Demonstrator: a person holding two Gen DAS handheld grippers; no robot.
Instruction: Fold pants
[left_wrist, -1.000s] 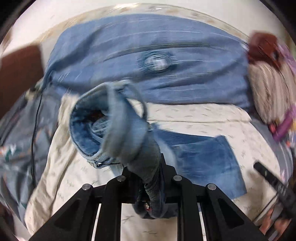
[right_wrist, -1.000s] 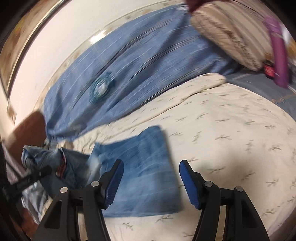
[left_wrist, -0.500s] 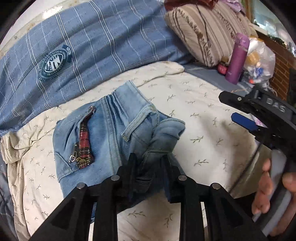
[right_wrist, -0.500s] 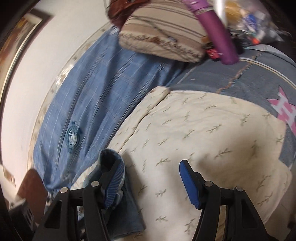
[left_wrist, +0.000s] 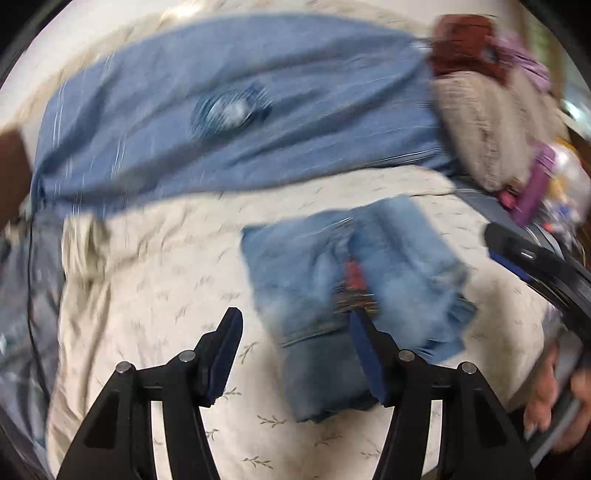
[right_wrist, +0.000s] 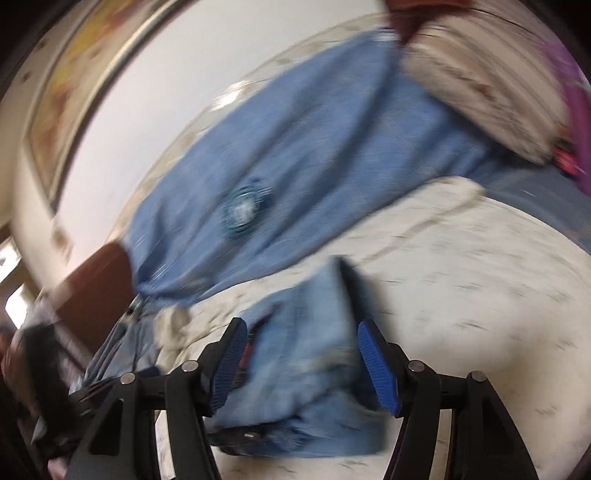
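The blue denim pants (left_wrist: 354, 291) lie in a folded bundle on the cream leaf-print bedspread (left_wrist: 155, 295), with a red plaid lining showing at the fly. Both views are motion-blurred. My left gripper (left_wrist: 295, 332) is open and empty, its right finger over the bundle's near left part. My right gripper (right_wrist: 301, 343) is open, its fingers standing on either side of the pants (right_wrist: 306, 369), not closed on them. The right gripper also shows at the right edge of the left wrist view (left_wrist: 532, 266).
A large blue plaid cushion (left_wrist: 229, 110) with a round badge lies along the wall behind the bedspread. A striped beige pillow (left_wrist: 487, 125) and a purple bottle (left_wrist: 532, 192) stand at the right. A black cable (left_wrist: 33, 295) runs down the left.
My left gripper has opened and let go of the pants, then pulled back to the left. The pants now lie flat as a bundle. My right gripper has swung over them.
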